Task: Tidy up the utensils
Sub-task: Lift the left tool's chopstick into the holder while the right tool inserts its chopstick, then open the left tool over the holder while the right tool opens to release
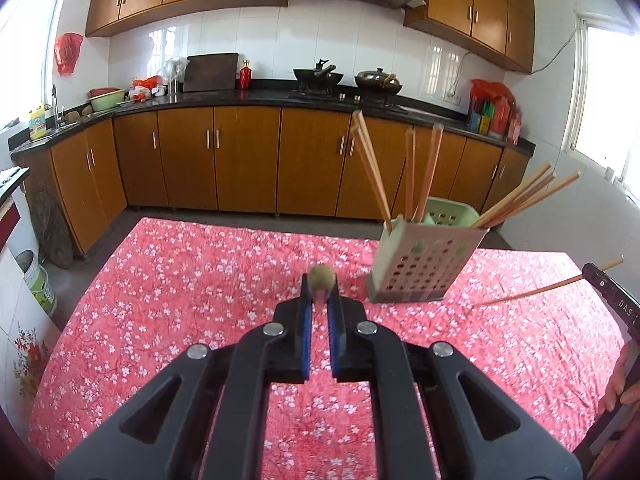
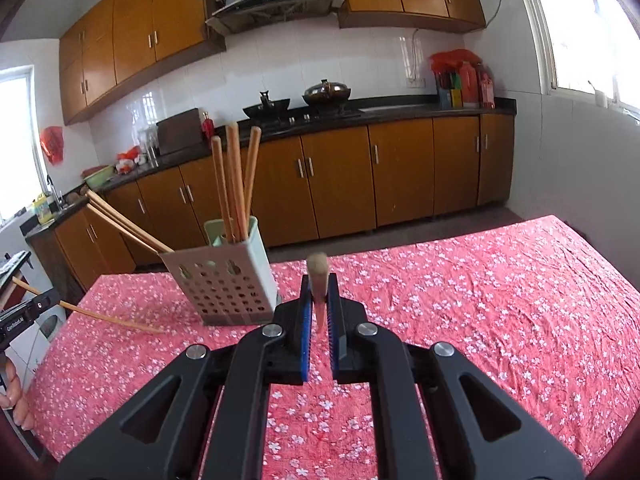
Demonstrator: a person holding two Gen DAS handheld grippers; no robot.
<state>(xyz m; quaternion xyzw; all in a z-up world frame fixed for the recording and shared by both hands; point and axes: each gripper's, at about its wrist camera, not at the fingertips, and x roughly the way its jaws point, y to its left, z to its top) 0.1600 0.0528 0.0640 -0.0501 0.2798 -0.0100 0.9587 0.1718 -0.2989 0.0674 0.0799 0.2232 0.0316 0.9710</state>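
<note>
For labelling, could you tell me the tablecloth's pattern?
Red tablecloth with white blossoms; right wrist view.

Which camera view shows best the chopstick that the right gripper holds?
The left wrist view: the chopstick shows along its length, slanting over the tablecloth. The right wrist view shows it only end-on in the right gripper.

Floral tablecloth (image 1: 180,280); wok (image 1: 319,76), cutting board (image 1: 211,72) on counter (image 1: 256,98).

Tablecloth (image 1: 180,300) red, white blossoms; holder (image 1: 424,268) pale green; chopsticks (image 1: 370,168) tan.
</note>
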